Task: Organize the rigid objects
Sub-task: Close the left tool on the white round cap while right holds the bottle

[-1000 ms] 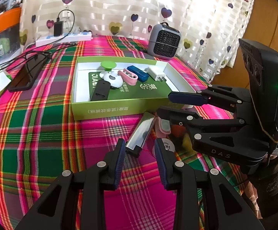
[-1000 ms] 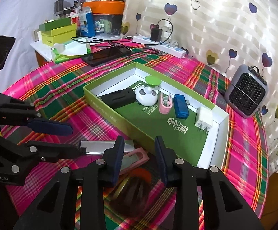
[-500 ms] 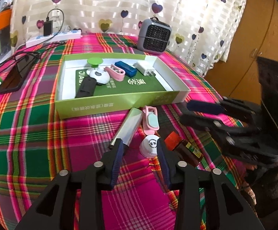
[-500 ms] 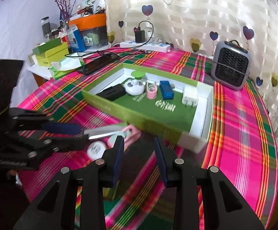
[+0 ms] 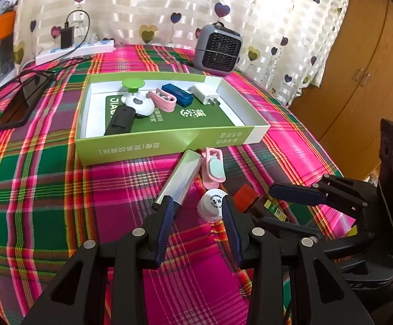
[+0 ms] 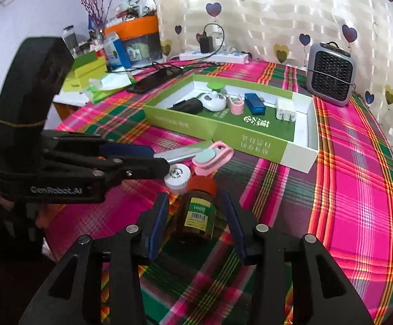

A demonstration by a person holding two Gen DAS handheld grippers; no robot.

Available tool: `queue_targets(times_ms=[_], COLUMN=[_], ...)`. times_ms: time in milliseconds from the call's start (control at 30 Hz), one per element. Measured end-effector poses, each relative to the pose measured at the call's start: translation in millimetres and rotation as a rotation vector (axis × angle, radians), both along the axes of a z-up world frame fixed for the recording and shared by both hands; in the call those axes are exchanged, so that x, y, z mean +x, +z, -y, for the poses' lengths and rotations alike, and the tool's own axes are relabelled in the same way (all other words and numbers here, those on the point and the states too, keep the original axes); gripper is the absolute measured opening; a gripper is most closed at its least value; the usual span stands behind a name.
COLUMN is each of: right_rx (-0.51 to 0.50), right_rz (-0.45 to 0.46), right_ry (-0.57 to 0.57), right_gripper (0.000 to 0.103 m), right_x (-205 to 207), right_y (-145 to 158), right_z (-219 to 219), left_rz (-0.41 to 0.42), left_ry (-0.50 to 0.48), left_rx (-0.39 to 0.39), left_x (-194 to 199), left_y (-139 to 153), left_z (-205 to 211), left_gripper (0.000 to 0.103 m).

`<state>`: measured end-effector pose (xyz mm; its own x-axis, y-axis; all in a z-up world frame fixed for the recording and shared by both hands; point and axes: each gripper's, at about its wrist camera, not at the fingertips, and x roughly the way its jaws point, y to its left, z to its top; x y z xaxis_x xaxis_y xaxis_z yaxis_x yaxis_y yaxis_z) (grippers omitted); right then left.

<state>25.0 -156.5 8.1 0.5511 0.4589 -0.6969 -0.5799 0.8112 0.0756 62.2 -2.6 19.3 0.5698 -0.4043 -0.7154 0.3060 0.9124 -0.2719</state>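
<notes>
Right wrist: my right gripper [image 6: 196, 216] open, straddling brown bottle [image 6: 196, 214] | left gripper [image 5: 197, 214] open, empty, white cap [image 5: 212, 206] at its 1 o'clock

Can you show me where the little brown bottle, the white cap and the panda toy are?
Brown bottle [image 6: 196, 214], right wrist view, on its yellow-green label.
White cap [image 5: 213, 203], left wrist view, on its printed top.
Panda toy [image 5: 139, 103], left wrist view, on its white body inside the green box.
</notes>
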Motion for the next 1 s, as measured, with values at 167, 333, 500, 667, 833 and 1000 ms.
queue_targets(times_ms=[167, 333, 500, 667, 833, 1000], right_rx=[-0.033, -0.038, -0.028, -0.016, -0.016, -0.014], right_rz=[-0.022, -0.033, -0.039, -0.037, -0.032, -0.028], right_ry=[-0.035, -0.047, -0.057, -0.079, -0.128, -0.152], right_gripper=[0.044, 0.044, 0.033, 0.033, 0.033, 0.033], right_x=[5, 6, 7, 7, 7, 5], right_y=[-8, -13, -15, -15, -15, -15], right_z=[-2, -1, 1, 8, 21, 29], left_rz=[-0.002, -0.002, -0.002, 0.0, 0.0, -0.004], left_ry=[-0.013, -0.016, -0.021, -0.03, -0.043, -0.037], left_rx=[-0.01, -0.006, 0.004, 0.024, 0.051, 0.101], left_x=[0, -1, -1, -1, 1, 6], left_y=[0, 0, 1, 1, -1, -5], left_z=[0, 1, 5, 14, 24, 33], left_gripper=[0.036, 0.036, 0.036, 0.036, 0.036, 0.036])
